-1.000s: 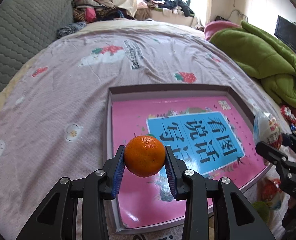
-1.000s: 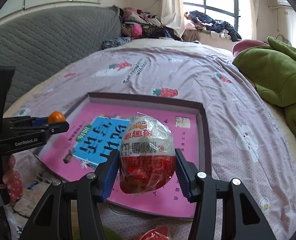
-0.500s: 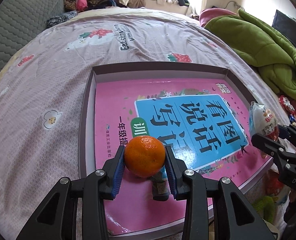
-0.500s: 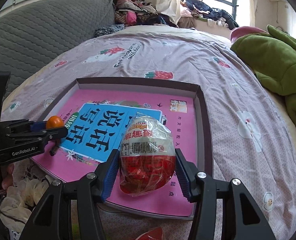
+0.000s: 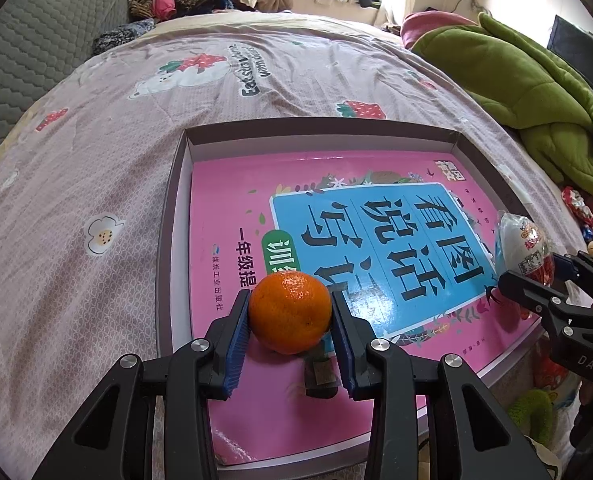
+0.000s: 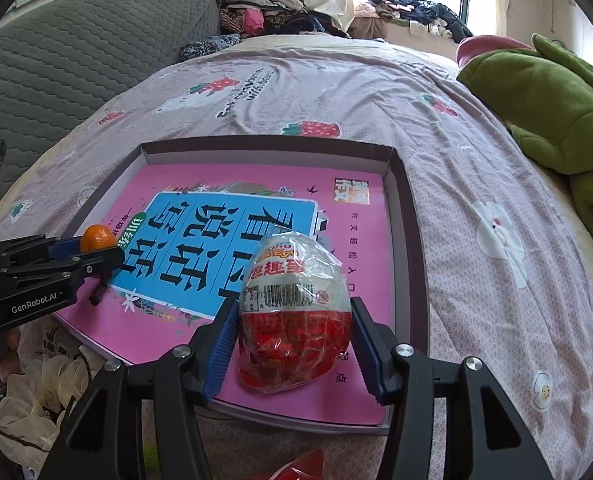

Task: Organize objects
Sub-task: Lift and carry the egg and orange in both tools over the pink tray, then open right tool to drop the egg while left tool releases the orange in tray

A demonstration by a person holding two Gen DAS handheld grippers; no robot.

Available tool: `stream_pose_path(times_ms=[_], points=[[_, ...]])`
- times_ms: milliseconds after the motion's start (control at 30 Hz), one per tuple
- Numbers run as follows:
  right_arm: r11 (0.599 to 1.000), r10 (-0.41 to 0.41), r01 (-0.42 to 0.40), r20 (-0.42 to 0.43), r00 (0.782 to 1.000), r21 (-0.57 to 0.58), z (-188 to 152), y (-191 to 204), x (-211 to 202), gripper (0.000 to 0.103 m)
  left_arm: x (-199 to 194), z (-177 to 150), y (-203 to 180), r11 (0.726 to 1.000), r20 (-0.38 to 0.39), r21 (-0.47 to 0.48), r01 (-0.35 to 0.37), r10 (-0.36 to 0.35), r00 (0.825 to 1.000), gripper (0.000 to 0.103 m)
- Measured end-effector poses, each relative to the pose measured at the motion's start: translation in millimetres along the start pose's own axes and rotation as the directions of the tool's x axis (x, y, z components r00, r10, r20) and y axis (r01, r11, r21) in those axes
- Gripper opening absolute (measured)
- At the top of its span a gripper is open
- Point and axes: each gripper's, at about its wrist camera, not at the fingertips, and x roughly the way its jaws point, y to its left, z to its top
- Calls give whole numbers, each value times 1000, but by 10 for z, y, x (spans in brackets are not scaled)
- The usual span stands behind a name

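My left gripper point(image 5: 290, 312) is shut on an orange mandarin point(image 5: 290, 312) and holds it just above the near left part of a pink book point(image 5: 236, 216) that lies in a shallow box tray point(image 5: 316, 128) on the bed. My right gripper point(image 6: 294, 324) is shut on a wrapped red-and-white chocolate egg point(image 6: 294, 312), low over the book's near right part point(image 6: 360, 248). The mandarin point(image 6: 97, 238) and left gripper also show at the left of the right wrist view. The egg point(image 5: 524, 246) shows at the right of the left wrist view.
The tray point(image 6: 404, 208) rests on a lilac bedsheet point(image 5: 96, 160). A green blanket point(image 5: 516, 80) lies at the right. A grey headboard point(image 6: 76, 60) and heaped clothes point(image 6: 264, 12) are at the far end. Snack packets point(image 5: 576, 208) lie right of the tray.
Both grippers have moved forward and down over the tray, so the book looks larger and closer. Each still holds its object.
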Motion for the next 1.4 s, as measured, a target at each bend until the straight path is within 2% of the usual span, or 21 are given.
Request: stream_pose_path(times_ms=[133, 267, 700, 1133, 1200, 1267, 1333, 1400], points=[[1000, 5, -5, -17, 1000, -1, -2, 8, 10, 55, 1, 2, 0, 1000, -6, 0, -4, 4, 1000, 39], [1000, 27, -27, -37, 999, 11, 0, 9, 29, 59, 0, 0, 4, 1000, -13, -1, -9, 9, 1000, 40], [999, 15, -15, 10, 1000, 32, 45, -33, -114, 65, -15, -15, -49, 1000, -57, -1, -13, 13, 998, 46], [999, 33, -33, 89, 995, -3, 120, 79, -412, 66, -300, -24, -144, 996, -41, 12, -85, 86, 995, 47], [999, 34, -33, 104, 994, -13, 124, 101, -479, 66, -374, -25, -154, 996, -34, 10, -83, 83, 996, 49], [999, 35, -33, 119, 992, -18, 130, 117, -542, 66, -443, -32, -155, 998, -30, 2, -68, 68, 997, 59], [999, 39, -36, 134, 990, -25, 128, 140, -614, 66, -524, -37, -152, 998, -19, -15, -53, 52, 998, 62], [999, 40, -35, 153, 987, -36, 128, 165, -690, 66, -619, -44, -163, 997, 6, -22, -70, 70, 998, 64]])
